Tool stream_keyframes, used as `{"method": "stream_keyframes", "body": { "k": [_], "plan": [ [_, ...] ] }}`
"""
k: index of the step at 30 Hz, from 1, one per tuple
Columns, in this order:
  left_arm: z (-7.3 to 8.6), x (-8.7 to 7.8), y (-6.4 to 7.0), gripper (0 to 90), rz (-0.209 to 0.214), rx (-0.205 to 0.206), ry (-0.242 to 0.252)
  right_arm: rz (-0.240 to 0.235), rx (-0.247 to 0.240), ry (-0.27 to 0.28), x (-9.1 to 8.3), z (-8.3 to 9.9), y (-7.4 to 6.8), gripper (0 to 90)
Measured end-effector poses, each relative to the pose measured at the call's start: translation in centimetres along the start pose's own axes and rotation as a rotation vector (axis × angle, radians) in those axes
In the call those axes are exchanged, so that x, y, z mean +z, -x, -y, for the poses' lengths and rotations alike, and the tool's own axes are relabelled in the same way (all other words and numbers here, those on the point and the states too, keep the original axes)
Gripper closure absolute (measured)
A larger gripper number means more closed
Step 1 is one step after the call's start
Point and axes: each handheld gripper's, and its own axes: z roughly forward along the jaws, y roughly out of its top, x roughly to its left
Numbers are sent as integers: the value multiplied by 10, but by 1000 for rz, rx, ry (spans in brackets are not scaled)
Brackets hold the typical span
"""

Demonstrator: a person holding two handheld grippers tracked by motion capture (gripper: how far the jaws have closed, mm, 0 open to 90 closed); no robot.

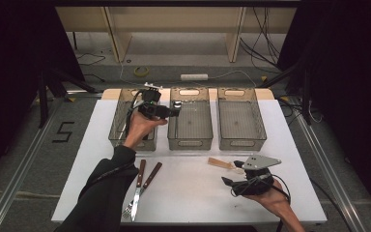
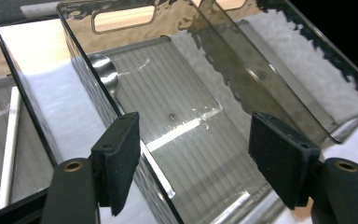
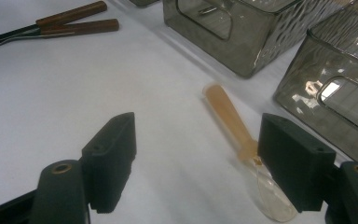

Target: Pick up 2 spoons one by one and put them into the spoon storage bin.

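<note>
A: Start at the near edge. What is the right gripper (image 1: 233,182) doing?

B: It sits low over the white table (image 1: 183,193), jaws spread wide, nothing between them. Just beside its right jaw lies the plastic spoon (image 3: 242,144).

A: Which way does the spoon lie?

B: In the right gripper view its clear bowl is nearest the jaws and its amber handle runs away toward the bins. From the high view its long axis lies nearly across the table, handle end pointing left, bowl end tucked under the gripper's grey plate.

A: And to the left?

B: A fork (image 1: 134,186) and a knife (image 1: 144,186) with brown wooden handles lie together near the person's sleeve (image 1: 104,193), metal ends toward the near edge, handles slanting away and right.

A: Farther back?

B: Three smoky clear bins stand in a row. The left gripper (image 1: 176,111) hangs over the wall between the left bin (image 1: 117,128) and the middle bin (image 1: 189,140), jaws parted and empty. The left gripper view shows a metal spoon bowl (image 2: 103,70) in the middle bin's far corner and a white stick (image 2: 10,140) in the left bin.

A: Any writing?

B: A black "5" (image 1: 64,131) on the floor left of the table. No labels that I can read on the bins or cutlery.
</note>
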Motion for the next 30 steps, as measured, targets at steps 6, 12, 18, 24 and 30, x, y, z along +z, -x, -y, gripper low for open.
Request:
{"method": "stream_keyframes", "body": {
  "k": [6, 12, 18, 24, 30],
  "plan": [
    [19, -20, -3, 291, 16, 29, 36, 1, 14, 3, -2, -2, 4, 290],
    [38, -34, -4, 269, 44, 39, 59, 2, 9, -19, 0, -7, 7, 290],
    [57, -40, -3, 255, 59, 50, 74, 1, 12, -48, 3, -12, 13, 290],
    [74, -50, -1, 237, 54, 59, 128, -8, 0, -87, 7, -18, 20, 294],
    [94, -63, 2, 237, 47, 99, 165, -12, 3, -123, 17, -21, 26, 296]
  ]
}}
